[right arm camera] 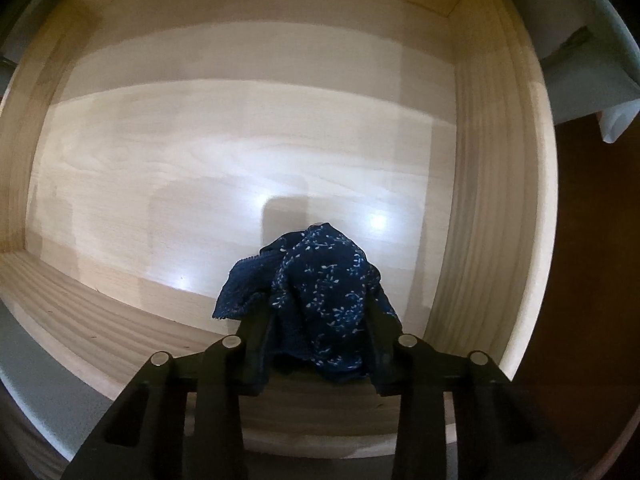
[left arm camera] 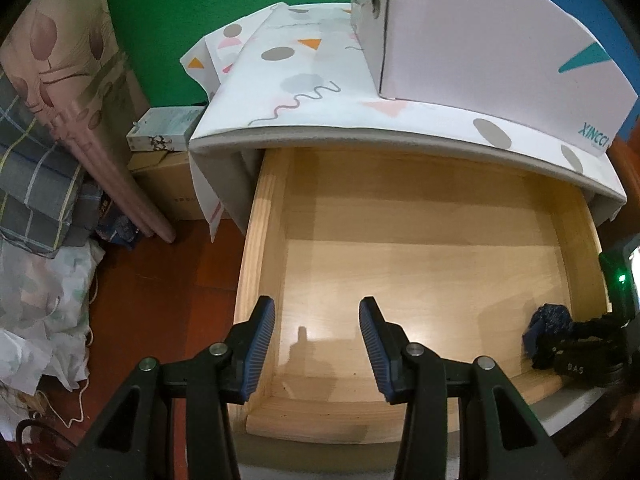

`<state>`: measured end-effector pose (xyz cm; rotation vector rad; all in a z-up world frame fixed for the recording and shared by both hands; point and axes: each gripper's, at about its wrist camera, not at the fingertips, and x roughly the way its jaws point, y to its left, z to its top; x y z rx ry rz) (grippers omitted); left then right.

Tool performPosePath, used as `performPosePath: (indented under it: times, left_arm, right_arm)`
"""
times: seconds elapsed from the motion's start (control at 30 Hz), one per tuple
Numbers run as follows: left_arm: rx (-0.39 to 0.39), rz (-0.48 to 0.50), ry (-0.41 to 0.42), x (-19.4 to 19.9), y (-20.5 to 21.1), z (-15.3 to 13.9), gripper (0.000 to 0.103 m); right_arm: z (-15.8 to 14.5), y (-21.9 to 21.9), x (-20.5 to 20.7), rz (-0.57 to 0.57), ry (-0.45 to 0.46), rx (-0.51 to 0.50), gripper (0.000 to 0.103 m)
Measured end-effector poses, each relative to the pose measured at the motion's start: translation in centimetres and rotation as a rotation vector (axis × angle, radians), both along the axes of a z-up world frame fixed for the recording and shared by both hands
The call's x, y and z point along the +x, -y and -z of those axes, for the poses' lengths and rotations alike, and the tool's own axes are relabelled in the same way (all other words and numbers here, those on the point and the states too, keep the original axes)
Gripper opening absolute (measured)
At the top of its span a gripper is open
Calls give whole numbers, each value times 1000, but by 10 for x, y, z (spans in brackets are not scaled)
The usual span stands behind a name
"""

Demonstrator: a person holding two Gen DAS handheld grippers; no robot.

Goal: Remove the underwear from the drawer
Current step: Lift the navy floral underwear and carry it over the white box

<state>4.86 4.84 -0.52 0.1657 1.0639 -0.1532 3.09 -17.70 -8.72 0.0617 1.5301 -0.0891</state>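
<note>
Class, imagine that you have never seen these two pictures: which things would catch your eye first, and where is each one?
First the dark blue patterned underwear, bunched between the fingers of the right gripper, which is shut on it near the front right corner of the open wooden drawer. Then the left gripper, open and empty over the drawer's front left. Behind, a white box stands on the patterned cabinet top.

Couldn't see the right gripper's (right arm camera: 316, 336) fingertips – buried under the bunched underwear (right arm camera: 320, 284); drawer (right arm camera: 496, 200) front cut off by frame edge.
</note>
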Motion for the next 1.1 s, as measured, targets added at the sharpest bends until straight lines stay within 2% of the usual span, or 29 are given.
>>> performPosePath:
  times: [0.17, 0.47, 0.8, 1.1]
  left_arm:
    - [9, 4, 9, 0, 0, 0, 45]
    - [3, -4, -4, 0, -2, 0, 45]
    - [0, -18, 4, -2, -5, -1, 45]
    - [4, -22, 4, -2, -5, -1, 45]
  right_arm:
    - [-10, 5, -5, 15, 41, 16, 30]
    - [-47, 4, -16, 25, 196, 23, 30]
    - [-113, 13, -40, 28, 344, 65, 30]
    - [-191, 30, -27, 9, 479, 57, 30]
